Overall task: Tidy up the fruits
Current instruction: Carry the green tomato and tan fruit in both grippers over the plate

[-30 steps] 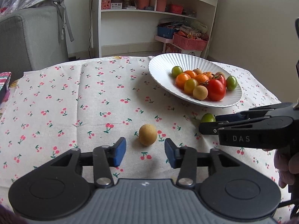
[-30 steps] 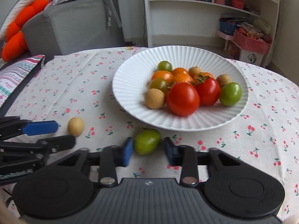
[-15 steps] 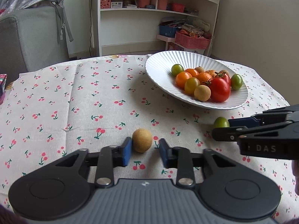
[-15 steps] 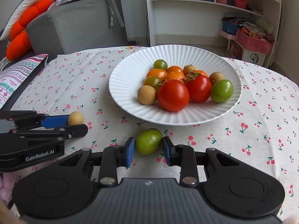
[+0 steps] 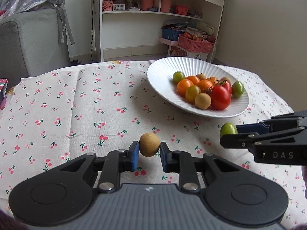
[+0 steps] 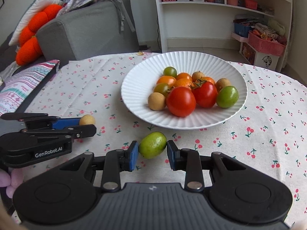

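Left gripper (image 5: pixel 149 154) clamped on a tan round fruit (image 5: pixel 149 147), blue pads pressed to both its sides, just above the cherry-print tabletop (image 5: pixel 76 115) and well short of the white ribbed plate (image 5: pixel 165 72). Right gripper (image 6: pixel 152 154) closed around a green oval fruit (image 6: pixel 152 144), pads at its two ends, close to the plate's near rim. Seen from the left wrist view, the green fruit lying below and right of the plate; seen from the right wrist view, the tan fruit lying left of the plate. Heaped on the plate: two red tomatoes (image 6: pixel 181 101), orange ones, green ones and more tan fruits. Beyond the plate, a white shelf unit (image 6: pixel 220 9) and a grey sofa (image 6: pixel 86 28).
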